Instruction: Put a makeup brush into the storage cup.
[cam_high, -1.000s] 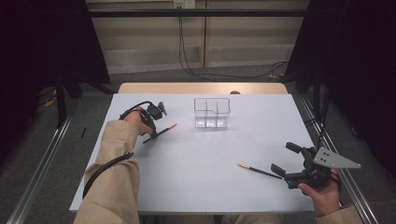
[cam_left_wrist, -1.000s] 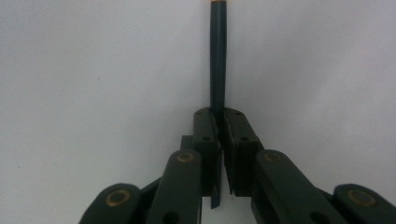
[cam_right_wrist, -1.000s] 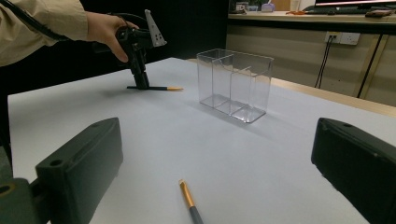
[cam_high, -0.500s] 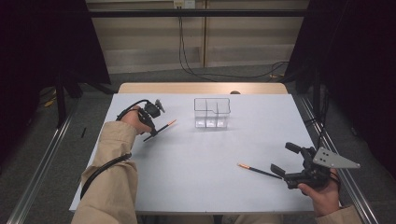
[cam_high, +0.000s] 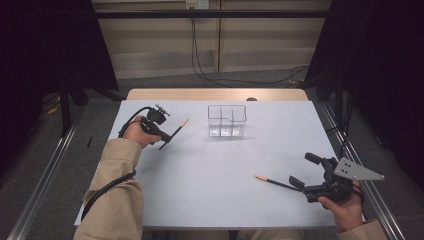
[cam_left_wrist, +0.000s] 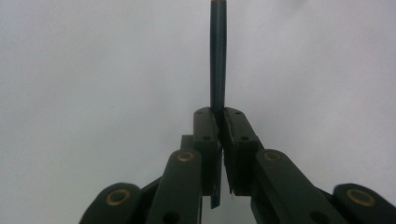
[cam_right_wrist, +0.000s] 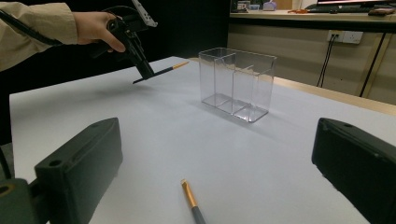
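Left tongs (cam_high: 167, 138) closed on a dark pencil (cam_high: 176, 134), pinched near its blunt end and held clear above the far-left part of the surface (cam_high: 210, 190), tip slanting toward the clear organiser (cam_high: 227, 120). Right tongs (cam_high: 300, 172) stand open at near right, the second pencil (cam_high: 270, 181) lying flat just in front of them, untouched. Both pencils look light, stiff and slick-sided, so likely to swivel in an end grip; a hold nearer mid-shaft should suit dropping one into a narrow compartment.
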